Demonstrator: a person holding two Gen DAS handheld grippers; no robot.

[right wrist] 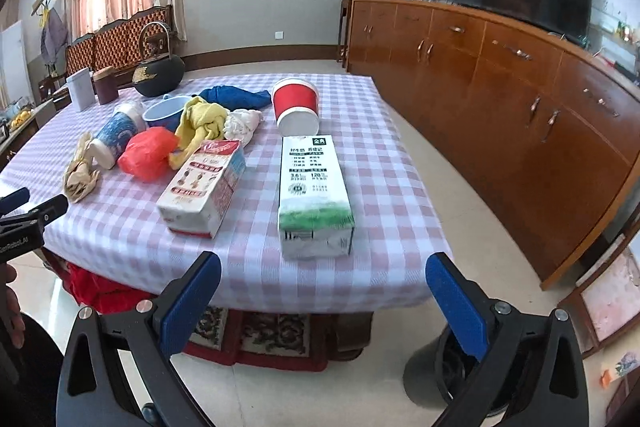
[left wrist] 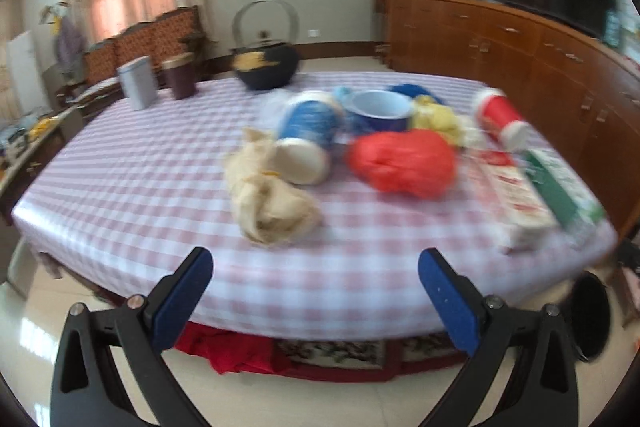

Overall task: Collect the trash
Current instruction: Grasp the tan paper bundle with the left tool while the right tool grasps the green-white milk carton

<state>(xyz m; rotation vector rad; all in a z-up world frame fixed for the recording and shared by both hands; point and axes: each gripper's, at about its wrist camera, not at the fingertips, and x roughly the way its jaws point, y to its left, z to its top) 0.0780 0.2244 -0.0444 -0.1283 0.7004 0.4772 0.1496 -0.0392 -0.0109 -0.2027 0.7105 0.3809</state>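
Directly ahead of the gaping right tongs [right wrist: 322,291] lies the green-and-white carton [right wrist: 314,195].

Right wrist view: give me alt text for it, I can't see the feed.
The open right gripper hovers at the near edge of a checkered table, facing a green-and-white milk carton lying flat. Left of it lie a red-and-white carton, a red bag and cups.

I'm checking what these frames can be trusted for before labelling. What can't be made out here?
- Left wrist view: motion blur smears the milk cartons; print unreadable.
- Right wrist view: the black bin sits behind the right gripper; contents hidden.
- Blue bowl: inside not visible.
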